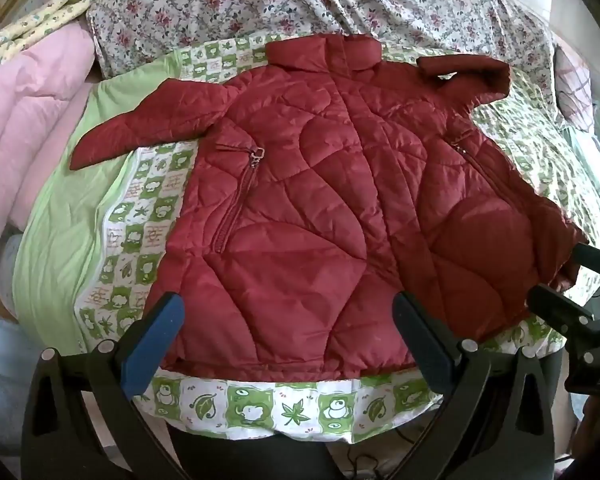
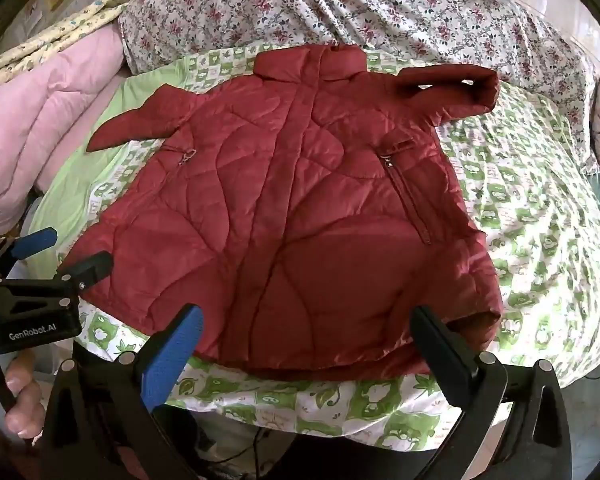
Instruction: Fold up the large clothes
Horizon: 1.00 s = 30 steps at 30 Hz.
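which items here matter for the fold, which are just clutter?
Job:
red quilted jacket
left gripper, jaws open
right gripper, jaws open

Lying about:
green frog-print sheet
floral quilt
pink comforter

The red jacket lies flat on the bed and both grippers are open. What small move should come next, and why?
Probably bring the left gripper to the left sleeve to fold it in: the red jacket lies spread front-up, its sleeve sticks out sideways, and neither gripper holds anything yet.

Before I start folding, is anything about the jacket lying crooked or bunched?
Yes. The red quilted jacket lies flat, front up, but its sleeves differ: the picture-left sleeve sticks out, while the picture-right sleeve is doubled back near the collar.
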{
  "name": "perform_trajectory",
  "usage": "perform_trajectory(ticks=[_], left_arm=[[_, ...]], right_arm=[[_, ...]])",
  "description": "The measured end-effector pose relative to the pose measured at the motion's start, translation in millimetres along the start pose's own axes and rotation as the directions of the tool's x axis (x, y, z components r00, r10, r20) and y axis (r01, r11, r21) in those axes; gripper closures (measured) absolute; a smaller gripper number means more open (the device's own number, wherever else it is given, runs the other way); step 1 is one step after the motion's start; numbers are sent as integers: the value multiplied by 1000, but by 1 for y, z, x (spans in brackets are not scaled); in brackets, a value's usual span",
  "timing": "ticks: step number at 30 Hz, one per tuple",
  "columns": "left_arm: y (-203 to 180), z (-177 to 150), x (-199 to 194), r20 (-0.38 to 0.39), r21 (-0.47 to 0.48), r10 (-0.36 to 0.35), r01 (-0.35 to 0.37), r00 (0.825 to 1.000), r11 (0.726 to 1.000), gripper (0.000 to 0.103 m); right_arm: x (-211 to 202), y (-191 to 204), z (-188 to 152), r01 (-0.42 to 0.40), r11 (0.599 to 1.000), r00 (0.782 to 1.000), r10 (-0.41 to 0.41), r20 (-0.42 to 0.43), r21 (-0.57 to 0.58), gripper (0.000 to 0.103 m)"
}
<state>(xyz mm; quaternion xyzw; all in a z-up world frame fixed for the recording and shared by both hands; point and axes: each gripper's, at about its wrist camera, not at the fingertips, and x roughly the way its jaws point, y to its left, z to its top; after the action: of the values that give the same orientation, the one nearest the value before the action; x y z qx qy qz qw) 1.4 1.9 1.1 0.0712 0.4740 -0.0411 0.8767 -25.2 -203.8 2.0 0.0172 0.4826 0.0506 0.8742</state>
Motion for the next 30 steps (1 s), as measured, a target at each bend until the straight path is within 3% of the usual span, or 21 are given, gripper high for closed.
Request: perform_trajectory(ticks=[30], left_arm=[[-11, 1, 3, -4, -1, -2, 2, 1000, 1000, 0]], right_arm=[[2, -2, 1, -3, 1000, 1000, 3, -7, -2, 0]])
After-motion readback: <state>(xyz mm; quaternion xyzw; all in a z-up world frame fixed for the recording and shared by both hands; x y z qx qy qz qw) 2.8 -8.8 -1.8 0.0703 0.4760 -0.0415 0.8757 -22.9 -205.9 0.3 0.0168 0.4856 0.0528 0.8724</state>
